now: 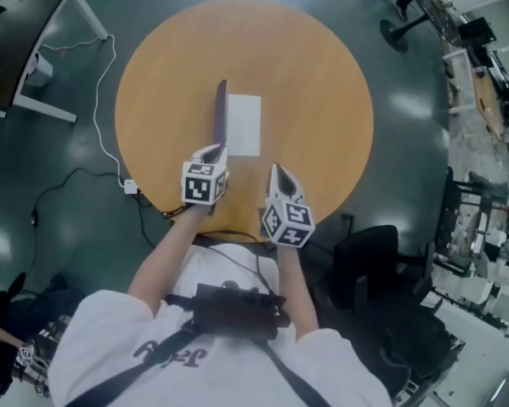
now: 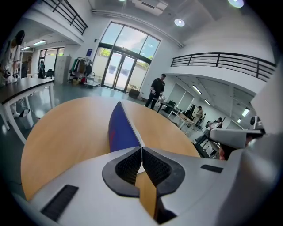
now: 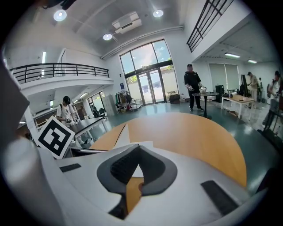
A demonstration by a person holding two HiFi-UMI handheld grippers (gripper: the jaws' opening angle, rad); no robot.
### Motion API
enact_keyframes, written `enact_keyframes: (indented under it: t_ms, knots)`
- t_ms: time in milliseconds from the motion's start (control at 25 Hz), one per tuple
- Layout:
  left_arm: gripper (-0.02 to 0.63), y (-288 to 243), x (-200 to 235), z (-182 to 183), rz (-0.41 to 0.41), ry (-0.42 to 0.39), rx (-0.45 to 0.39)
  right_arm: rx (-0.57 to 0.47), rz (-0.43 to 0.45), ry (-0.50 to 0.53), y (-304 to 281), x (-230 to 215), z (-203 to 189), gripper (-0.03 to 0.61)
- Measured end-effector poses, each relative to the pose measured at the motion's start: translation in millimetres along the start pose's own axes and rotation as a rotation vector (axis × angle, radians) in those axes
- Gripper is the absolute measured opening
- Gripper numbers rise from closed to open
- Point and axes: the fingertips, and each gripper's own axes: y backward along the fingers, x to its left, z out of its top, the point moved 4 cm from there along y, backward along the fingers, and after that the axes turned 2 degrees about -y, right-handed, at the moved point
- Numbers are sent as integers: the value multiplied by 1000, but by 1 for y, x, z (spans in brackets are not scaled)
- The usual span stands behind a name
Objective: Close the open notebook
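A notebook lies in the middle of the round wooden table [image 1: 311, 91], its white page [image 1: 243, 125] flat on the wood. Its dark blue cover [image 1: 220, 111] stands nearly upright along the page's left edge. My left gripper [image 1: 218, 149] is shut on the near end of that cover. In the left gripper view the blue cover [image 2: 121, 130] rises straight from the closed left gripper [image 2: 141, 149]. My right gripper [image 1: 275, 168] hovers just right of it, short of the page, shut and empty. In the right gripper view the right gripper [image 3: 138, 148] points at the page [image 3: 122, 137].
A black office chair [image 1: 379, 264] stands by the table's near right edge. A white cable [image 1: 101, 122] runs over the floor on the left, past a dark desk [image 1: 25, 42]. A person [image 3: 192, 88] stands far off near glass doors.
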Motion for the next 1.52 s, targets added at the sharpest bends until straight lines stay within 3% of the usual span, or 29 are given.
enact_keyframes:
  t_ms: [600,1160,1520]
  knots:
    - [28,-66,-56,-21,-51,-35,125,47,-16,-39,1,-41,-4,15]
    - [28,-112,-59,-69,-13,-36,293,126,57,-19,-19,-52,-19,15]
    - [31,-113,-54,-73,-20,-7,282,130,97,-32,-35,-57,-24,15]
